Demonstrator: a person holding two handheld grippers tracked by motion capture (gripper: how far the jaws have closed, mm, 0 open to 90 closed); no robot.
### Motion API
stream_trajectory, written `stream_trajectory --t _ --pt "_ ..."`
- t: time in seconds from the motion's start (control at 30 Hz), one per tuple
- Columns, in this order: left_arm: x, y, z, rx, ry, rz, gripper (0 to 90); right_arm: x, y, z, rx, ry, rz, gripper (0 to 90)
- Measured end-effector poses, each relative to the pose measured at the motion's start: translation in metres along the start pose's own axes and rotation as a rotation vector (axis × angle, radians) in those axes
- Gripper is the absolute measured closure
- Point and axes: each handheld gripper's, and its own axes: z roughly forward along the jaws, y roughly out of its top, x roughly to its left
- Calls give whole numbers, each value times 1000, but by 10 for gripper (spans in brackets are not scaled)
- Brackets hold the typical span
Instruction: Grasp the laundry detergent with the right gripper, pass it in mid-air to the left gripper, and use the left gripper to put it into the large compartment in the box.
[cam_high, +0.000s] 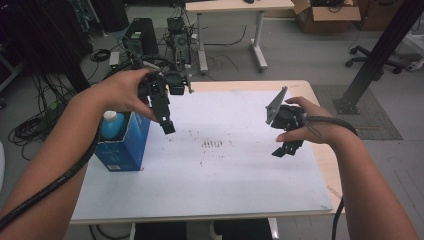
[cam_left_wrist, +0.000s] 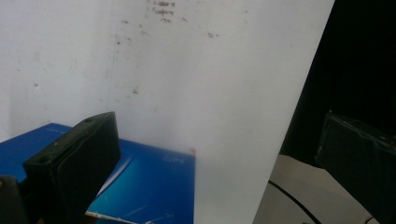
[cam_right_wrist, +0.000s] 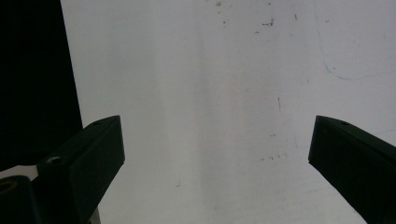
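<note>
One box: a blue carton (cam_high: 123, 145) stands upright at the table's left edge, open at the top, with a blue-capped bottle (cam_high: 112, 124) upright inside it.
Box seen from the left gripper view: its blue top (cam_left_wrist: 154, 182) lies below and between the jaws, against the white sheet.
Left gripper (cam_high: 167, 127): held in the person's left hand (cam_high: 125, 90) above the sheet, just right of the carton's top, jaws pointing down and not touching the carton.
Left jaws: spread wide with nothing between them, as the left gripper view shows.
Right gripper (cam_high: 285, 148): held in the right hand (cam_high: 310, 125) over the right side of the sheet, well apart from the carton, its grey three-cornered plate (cam_high: 276, 105) tilted up.
Right jaws: released, far apart over bare sheet in the right gripper view.
Table (cam_high: 320, 155): light wood rim, covered by a white sheet (cam_high: 225, 175) with dark smudges (cam_high: 212, 144) near its middle.
Beyond the table: a second desk (cam_high: 235, 7), a cardboard box (cam_high: 327, 17), an office chair base (cam_high: 372, 60) and loose cables (cam_high: 30, 127) on the grey floor.
</note>
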Motion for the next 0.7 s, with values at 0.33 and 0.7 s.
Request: stream_trajectory --t 0.33,0.7 --pt "-3 8 3 2 -11 26 2 -2 1 -5 -2 -11 4 33" --pt "-4 7 2 2 -10 26 1 -2 3 -7 -1 -17 -5 34"
